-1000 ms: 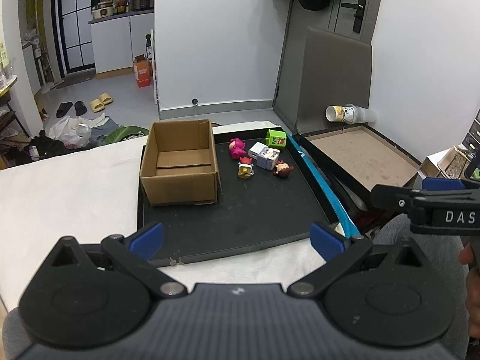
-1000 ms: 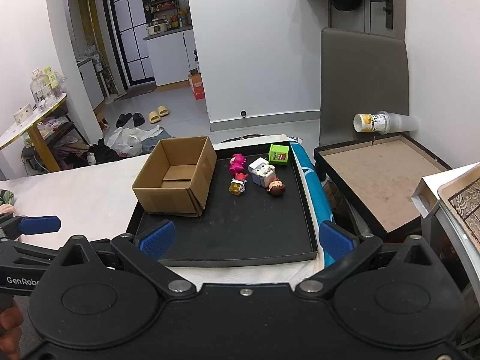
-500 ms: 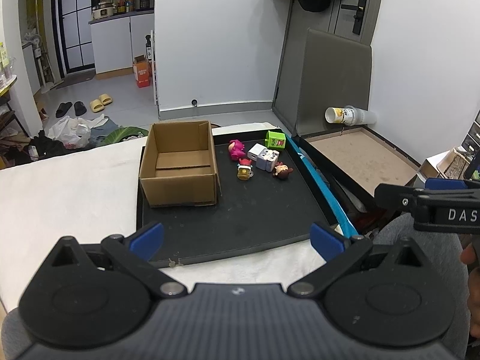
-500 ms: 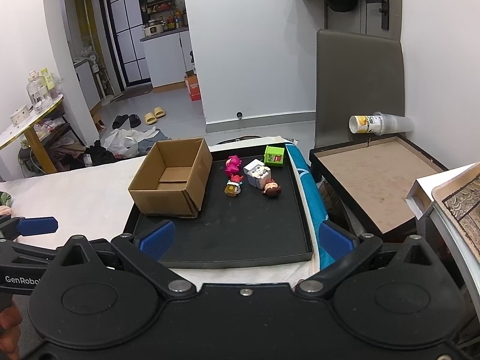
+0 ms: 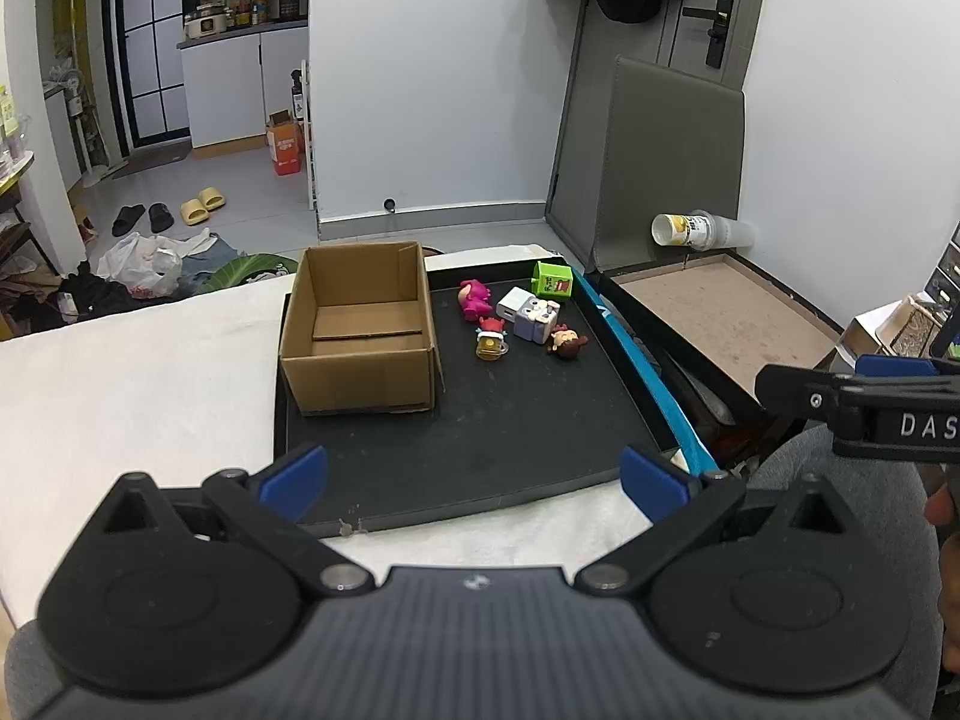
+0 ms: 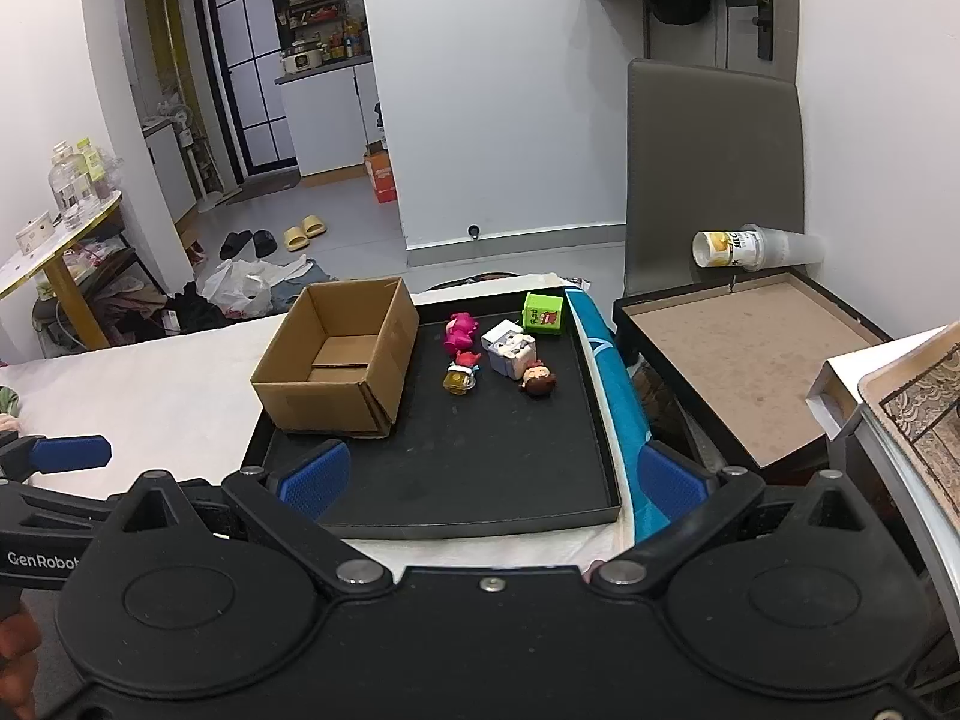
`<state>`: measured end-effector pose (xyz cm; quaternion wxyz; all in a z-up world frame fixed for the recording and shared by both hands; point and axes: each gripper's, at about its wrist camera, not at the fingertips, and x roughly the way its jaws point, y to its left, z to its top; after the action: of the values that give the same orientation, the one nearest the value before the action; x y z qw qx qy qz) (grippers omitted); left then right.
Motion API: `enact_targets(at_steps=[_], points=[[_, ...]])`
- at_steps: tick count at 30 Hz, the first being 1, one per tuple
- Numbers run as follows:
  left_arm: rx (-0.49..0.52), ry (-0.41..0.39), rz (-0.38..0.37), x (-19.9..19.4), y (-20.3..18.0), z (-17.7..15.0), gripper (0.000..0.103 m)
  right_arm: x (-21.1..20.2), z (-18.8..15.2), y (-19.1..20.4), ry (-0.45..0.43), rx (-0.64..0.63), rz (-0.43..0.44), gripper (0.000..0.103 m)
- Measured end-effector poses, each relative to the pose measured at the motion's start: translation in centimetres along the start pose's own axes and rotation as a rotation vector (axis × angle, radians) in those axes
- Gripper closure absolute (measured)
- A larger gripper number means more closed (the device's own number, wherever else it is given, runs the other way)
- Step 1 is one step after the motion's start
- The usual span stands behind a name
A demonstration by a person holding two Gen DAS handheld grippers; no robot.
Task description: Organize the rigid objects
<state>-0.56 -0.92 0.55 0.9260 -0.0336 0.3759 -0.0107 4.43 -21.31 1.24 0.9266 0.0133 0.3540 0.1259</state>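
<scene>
- The left gripper [image 5: 474, 477] is spread wide and holds nothing; it hangs over the near rim of the black tray [image 5: 480, 450].
- The right gripper [image 6: 489, 474] is likewise wide apart and bare, above the same near rim.
- The toys lie well ahead of both, in the tray's far right part: a pink figure [image 5: 474, 298], a white-grey cube [image 5: 531, 319], a green cube [image 5: 553, 280], a red-capped figure [image 5: 491, 339] and a brown-haired figure [image 5: 567, 342], clustered close together.
- The open cardboard box [image 5: 360, 330] stands on the tray's left side, just beside the toys, its mouth upward.
- Between the grippers and the toys, the tray floor lies bare.
- A blue strip [image 6: 606, 372] runs along the tray's right edge; beyond it sits a brown board in a dark frame [image 6: 744, 354].
- White cloth [image 5: 132, 372] covers the table on the left.
</scene>
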Motion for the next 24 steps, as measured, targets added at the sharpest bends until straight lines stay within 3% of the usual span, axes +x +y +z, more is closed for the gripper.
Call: enact_targets(at_steps=[11, 24], points=[[0.009, 0.007, -0.015, 0.6, 0.2, 0.5, 0.000, 0.6, 0.5, -0.2, 0.007, -0.007, -0.003, 0.000], [-0.022, 0.064, -0.004, 5.4, 1.9, 1.5, 0.000, 4.2, 1.3, -1.8, 0.054, 0.018, 0.024, 0.000]])
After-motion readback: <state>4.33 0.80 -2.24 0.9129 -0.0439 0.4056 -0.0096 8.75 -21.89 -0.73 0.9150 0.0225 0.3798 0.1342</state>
